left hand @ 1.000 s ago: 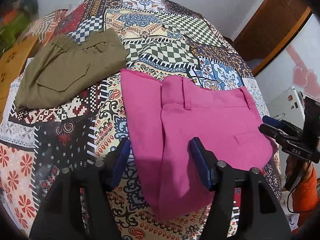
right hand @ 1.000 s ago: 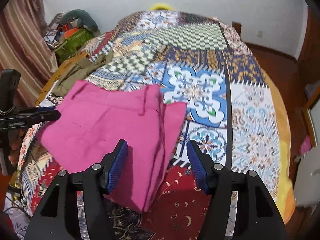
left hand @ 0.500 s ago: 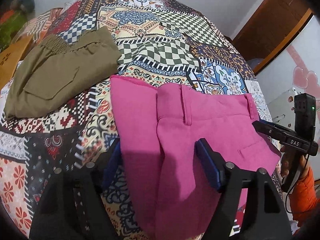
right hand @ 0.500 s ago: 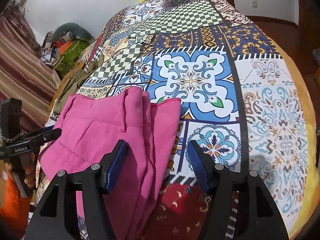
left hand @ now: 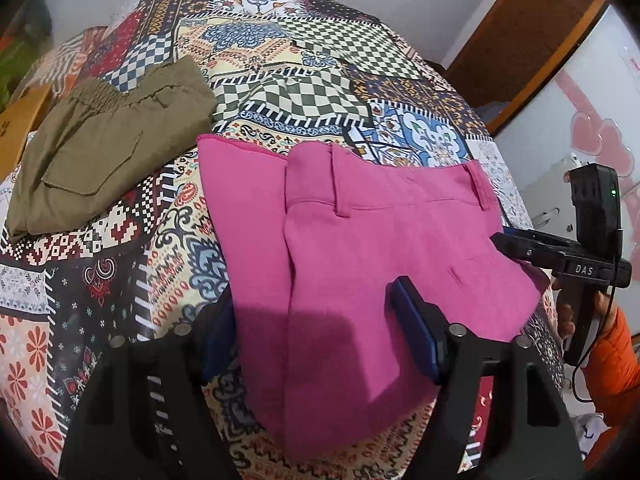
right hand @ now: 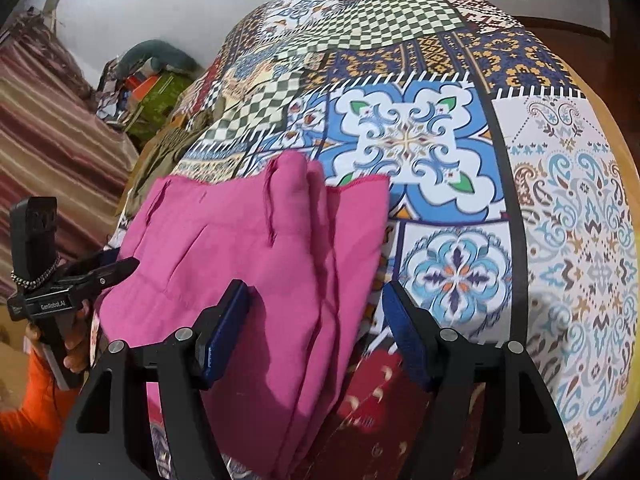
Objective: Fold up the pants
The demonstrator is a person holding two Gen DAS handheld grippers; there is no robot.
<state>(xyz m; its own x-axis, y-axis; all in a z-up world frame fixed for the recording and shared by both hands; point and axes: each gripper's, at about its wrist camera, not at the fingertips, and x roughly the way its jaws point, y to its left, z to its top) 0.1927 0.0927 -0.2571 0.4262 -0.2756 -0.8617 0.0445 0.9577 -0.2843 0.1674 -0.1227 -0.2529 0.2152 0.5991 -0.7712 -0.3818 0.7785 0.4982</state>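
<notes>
Left wrist: right gripper (left hand: 505, 241) reads "DAS" (jaws opening).

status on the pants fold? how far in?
Done: olive pants lie folded at the far left of the bedspread. In hand: pink pants are folded over, waistband on top; left gripper jaws straddle the near end and are closing, right gripper jaws opening, neither pinching cloth. Left: probably a final tidy or move.
</notes>
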